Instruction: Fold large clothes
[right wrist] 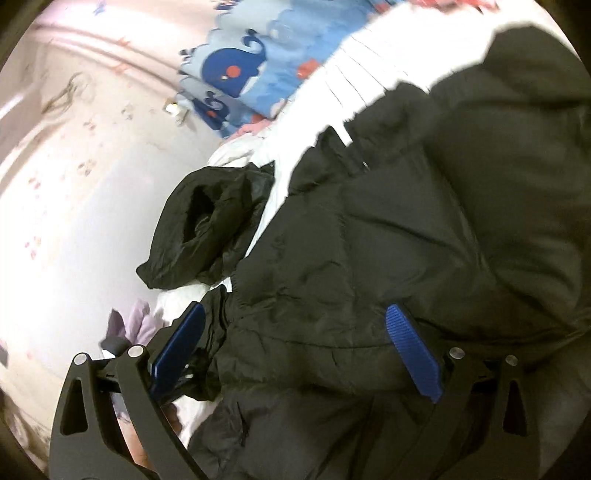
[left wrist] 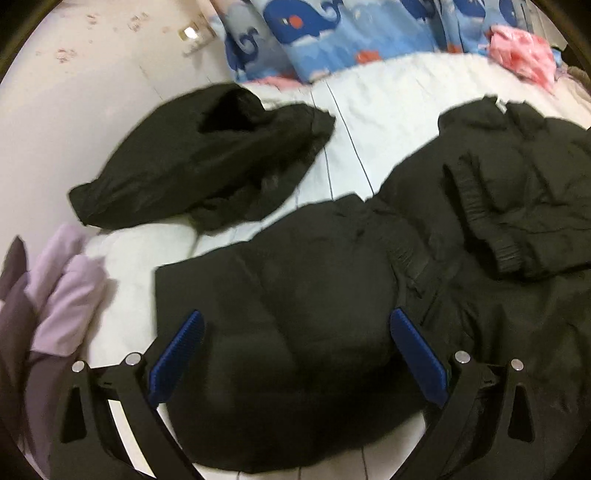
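A large black puffy jacket lies spread on a white bed sheet, with a ribbed cuff folded across its body. My left gripper hangs open just over the jacket's near puffed end, and its blue pads straddle the fabric. In the right wrist view the same jacket fills the right side. My right gripper is open too, with a bulge of jacket between its wide-apart fingers. A separate black hood-like piece lies apart on the left.
A blue whale-print quilt is bunched at the head of the bed. Lilac clothes sit at the left edge and a pink garment at the far right. A pale wall runs along the bed's left.
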{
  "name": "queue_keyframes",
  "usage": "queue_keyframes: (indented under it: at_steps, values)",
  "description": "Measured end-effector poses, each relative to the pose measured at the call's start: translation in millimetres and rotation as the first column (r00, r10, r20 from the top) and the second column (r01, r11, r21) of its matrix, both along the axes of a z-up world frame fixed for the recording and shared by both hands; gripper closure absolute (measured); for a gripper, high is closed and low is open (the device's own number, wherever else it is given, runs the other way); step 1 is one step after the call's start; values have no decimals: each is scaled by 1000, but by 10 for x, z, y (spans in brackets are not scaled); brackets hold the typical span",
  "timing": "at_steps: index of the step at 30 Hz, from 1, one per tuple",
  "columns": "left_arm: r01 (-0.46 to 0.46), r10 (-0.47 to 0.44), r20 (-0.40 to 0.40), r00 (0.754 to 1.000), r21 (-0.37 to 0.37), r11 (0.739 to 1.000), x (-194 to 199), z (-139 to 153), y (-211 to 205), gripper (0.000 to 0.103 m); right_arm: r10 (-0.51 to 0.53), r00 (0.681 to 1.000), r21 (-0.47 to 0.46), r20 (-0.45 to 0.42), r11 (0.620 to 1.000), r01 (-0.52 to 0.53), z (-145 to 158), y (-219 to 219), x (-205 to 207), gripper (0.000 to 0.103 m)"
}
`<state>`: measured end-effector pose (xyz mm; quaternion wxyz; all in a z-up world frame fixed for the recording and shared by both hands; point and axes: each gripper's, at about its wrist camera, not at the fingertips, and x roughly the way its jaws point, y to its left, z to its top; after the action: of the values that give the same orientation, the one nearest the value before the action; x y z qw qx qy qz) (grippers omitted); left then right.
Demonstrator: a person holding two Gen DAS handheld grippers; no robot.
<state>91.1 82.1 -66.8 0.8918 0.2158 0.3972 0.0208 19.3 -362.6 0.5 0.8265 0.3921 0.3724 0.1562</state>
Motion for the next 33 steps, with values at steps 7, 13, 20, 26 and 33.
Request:
queue_keyframes:
  at_steps: [7,13,20,26,33]
  values:
    - [-70,58,-72,996,-178,982,287,-278,173,28,47,999,15,-22,999,-47,-196,159,147,8]
    - [-120,62,-149,987,-420,900,272,-228,439,91,158,984,16,75,987,-160,-6,450,173,8]
    - [124,-169,-4,986,-669,733,-279,397,213,92,423,883,207,201,863,-461,73,980,169,7]
    - [305,-390,37,920,-690,656,-625,545,-468,92,429,885,232,181,856,-463,5,1032,234,7]
    - [380,-492,9,871,-648,660,-809,585,-924,86,338,902,266,268,874,-407,-7,733,242,75]
